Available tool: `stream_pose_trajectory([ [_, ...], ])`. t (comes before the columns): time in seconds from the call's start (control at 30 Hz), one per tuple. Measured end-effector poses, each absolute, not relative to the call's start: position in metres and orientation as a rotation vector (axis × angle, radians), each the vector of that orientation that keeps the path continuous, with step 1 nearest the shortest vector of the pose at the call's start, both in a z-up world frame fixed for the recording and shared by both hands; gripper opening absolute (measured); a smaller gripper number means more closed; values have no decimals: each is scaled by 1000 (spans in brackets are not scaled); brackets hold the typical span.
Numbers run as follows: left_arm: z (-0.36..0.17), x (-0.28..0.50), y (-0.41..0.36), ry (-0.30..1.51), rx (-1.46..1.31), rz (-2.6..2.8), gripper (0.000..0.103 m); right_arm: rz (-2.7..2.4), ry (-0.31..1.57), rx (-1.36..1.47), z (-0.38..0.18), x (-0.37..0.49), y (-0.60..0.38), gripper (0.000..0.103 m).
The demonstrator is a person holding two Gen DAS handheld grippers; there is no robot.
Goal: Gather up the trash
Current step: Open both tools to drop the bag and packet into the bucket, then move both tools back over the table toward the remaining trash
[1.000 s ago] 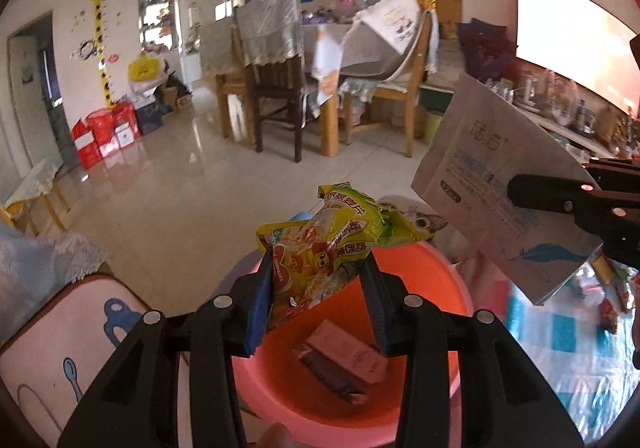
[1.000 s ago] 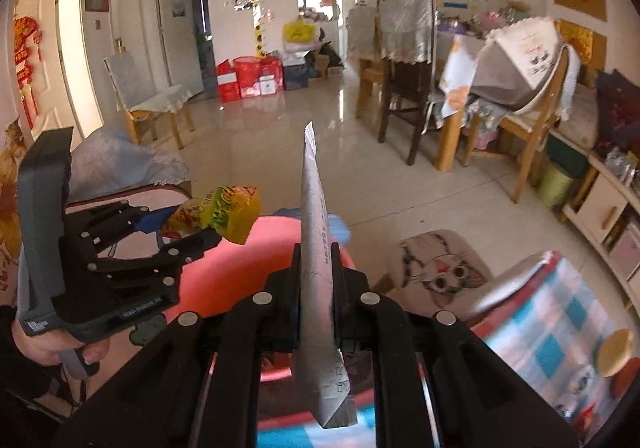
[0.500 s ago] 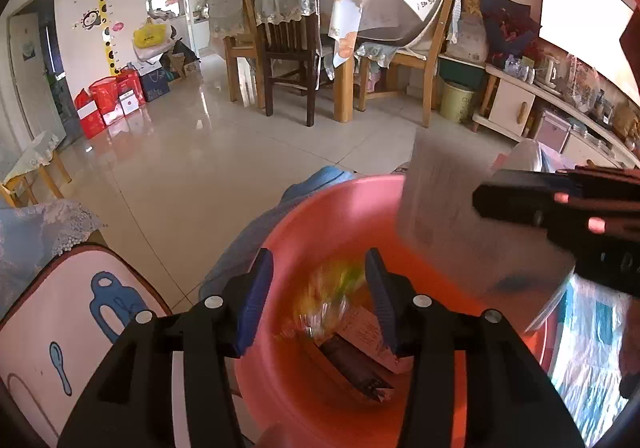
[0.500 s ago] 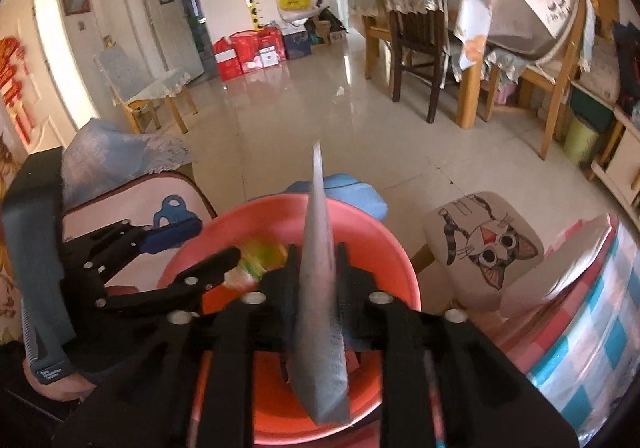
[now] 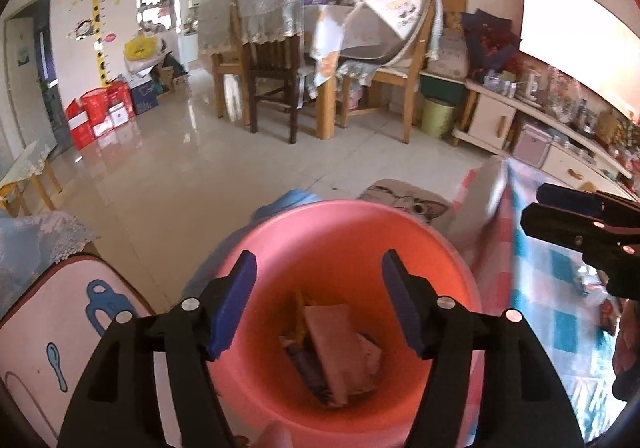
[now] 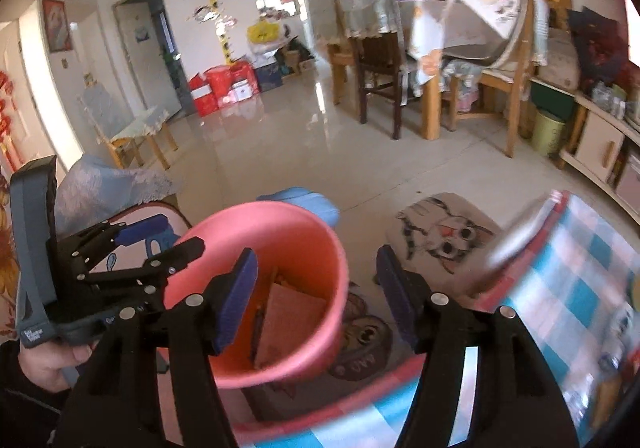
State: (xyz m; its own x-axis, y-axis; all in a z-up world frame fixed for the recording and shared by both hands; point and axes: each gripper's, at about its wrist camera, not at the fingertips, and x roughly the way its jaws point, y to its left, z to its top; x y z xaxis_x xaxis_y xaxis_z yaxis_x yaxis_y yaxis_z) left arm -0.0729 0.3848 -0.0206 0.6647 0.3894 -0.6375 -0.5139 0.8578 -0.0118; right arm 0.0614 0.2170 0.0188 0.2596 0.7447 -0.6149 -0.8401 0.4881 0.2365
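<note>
A pink plastic bucket [image 5: 352, 232] stands on the floor below both grippers; it also shows in the right wrist view [image 6: 280, 224]. Inside lie a flat paper packet [image 5: 336, 348] over darker wrappers, with a bit of the yellow snack bag [image 5: 298, 312] at the side. The packet shows in the right wrist view too [image 6: 288, 324]. My left gripper [image 5: 319, 296] is open and empty right above the bucket. My right gripper [image 6: 314, 288] is open and empty over the bucket's right rim, and it shows at the right in the left wrist view [image 5: 576, 224].
A table with a blue and pink checked cloth [image 6: 580, 288] is at the right, with small items on it. A cat-face stool [image 6: 444, 232] and a pink cartoon stool [image 5: 48, 328] flank the bucket. Dining chairs and table [image 5: 304, 60] stand farther back.
My left gripper opened and dropped the yellow snack bag into the bucket. My right gripper opened and dropped the paper packet into it. Both grippers came lower over the bucket.
</note>
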Motion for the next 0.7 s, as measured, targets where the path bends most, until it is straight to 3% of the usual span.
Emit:
stream_pose_trajectory([
  [0.1,-11,-67,354,665,-165,474,73,1025,730,-143,24,65,173,67],
  [0.43,14,-43,256,634,-83,338,74,862,682,-129,35,65,42,67],
  [0.57,19,-28,219,631,-65,294,77,777,662,-100,36,64,-18,79],
  [0.7,14,-9,181,641,-48,248,81,680,654,-101,30,63,-76,80],
])
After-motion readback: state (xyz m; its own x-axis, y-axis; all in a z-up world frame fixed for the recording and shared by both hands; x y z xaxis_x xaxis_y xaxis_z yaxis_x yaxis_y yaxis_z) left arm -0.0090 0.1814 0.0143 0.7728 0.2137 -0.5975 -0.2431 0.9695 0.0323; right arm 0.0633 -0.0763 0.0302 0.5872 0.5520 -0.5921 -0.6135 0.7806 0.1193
